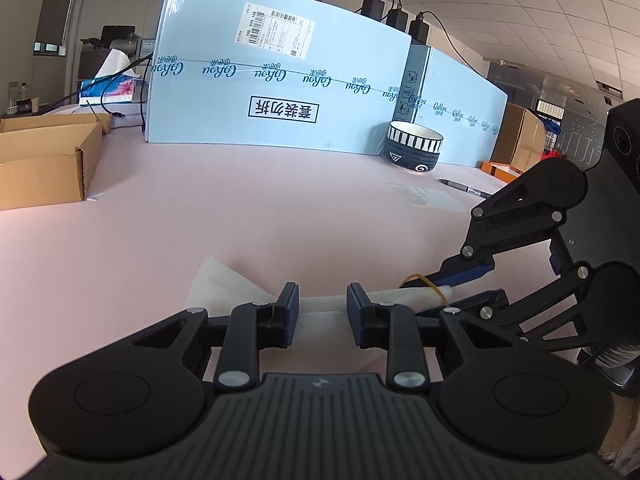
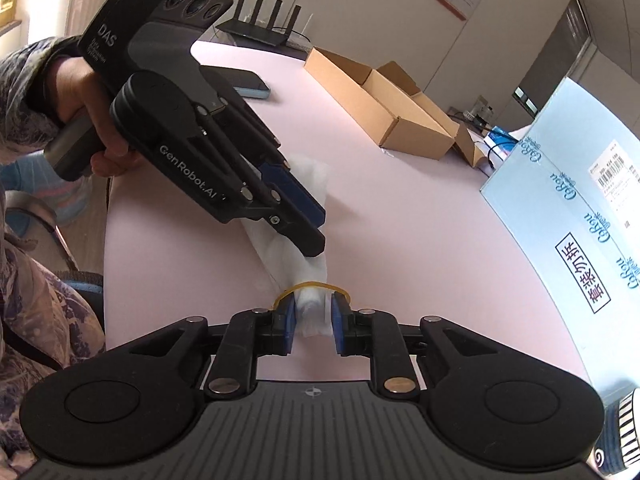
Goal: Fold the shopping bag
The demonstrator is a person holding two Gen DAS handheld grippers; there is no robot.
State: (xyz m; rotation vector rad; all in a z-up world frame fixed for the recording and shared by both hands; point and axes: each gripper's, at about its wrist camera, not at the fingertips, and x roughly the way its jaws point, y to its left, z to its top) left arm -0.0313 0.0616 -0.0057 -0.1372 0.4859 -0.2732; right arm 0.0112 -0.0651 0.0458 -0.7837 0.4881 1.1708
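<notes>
Your right gripper has its fingers spread, one on each side of the end of the rolled white shopping bag. A yellow rubber band is stretched around the outside of both fingertips and loops over the roll's end. The blue pads stand just beside the bag; whether they press it cannot be told.

Your left gripper has its fingers parted too, with the roll lying crosswise between them on the pink table. In the right wrist view that gripper comes down at a slant onto the middle of the roll, and your hand grips its handle.

The bag lies near the table's front edge, its loose end fanned out beyond the left gripper.

Farther out, an open cardboard box sits to the left, a long pale blue carton stands along the back, and a striped bowl rests against it. A pen lies near the bowl, and a phone lies at the far table edge.
</notes>
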